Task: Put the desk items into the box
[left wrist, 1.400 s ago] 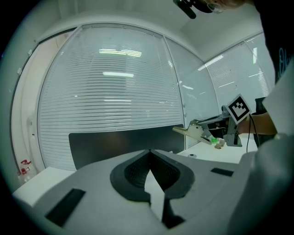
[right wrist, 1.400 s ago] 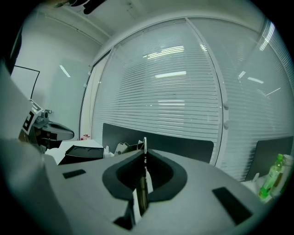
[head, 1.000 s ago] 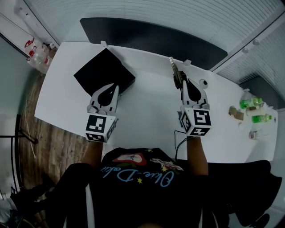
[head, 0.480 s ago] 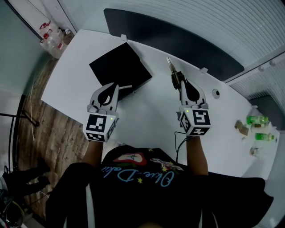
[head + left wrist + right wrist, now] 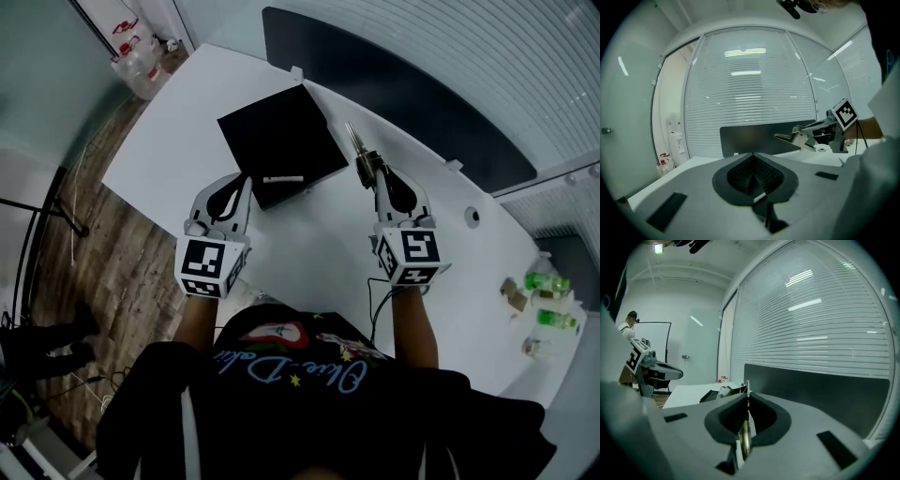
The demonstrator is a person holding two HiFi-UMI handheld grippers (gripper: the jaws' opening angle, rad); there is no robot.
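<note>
Slippage is the nearest risk. The right claw (image 5: 380,176) is clamped on a thin, flat metal item (image 5: 360,148), held on edge. Only the item's near part is between the pads, and a long, pointed end sticks out beyond the tips. With so little of its face pinched, I judge that a quick swing or a knock could make it pivot, or drop it onto the white worktop (image 5: 319,248) short of its target.

The left claw (image 5: 243,186), level with the right one, is closed on nothing. It hangs just on the near side of the black box (image 5: 281,136), close enough to nudge the box askew if it drifts forward.

The box sits on the left part of the worktop, and the metal item is held close to its right corner. The item therefore has to travel leftward over the rim. Its protruding point could catch that rim, or strike the white strip (image 5: 282,178) lying along the box's near edge. I cannot tell from above whether the box is open. If a lid is on, letting go would only leave the item on top.

Far off to the right, the green bottles (image 5: 544,281) stand well apart and pose no hazard.
</note>
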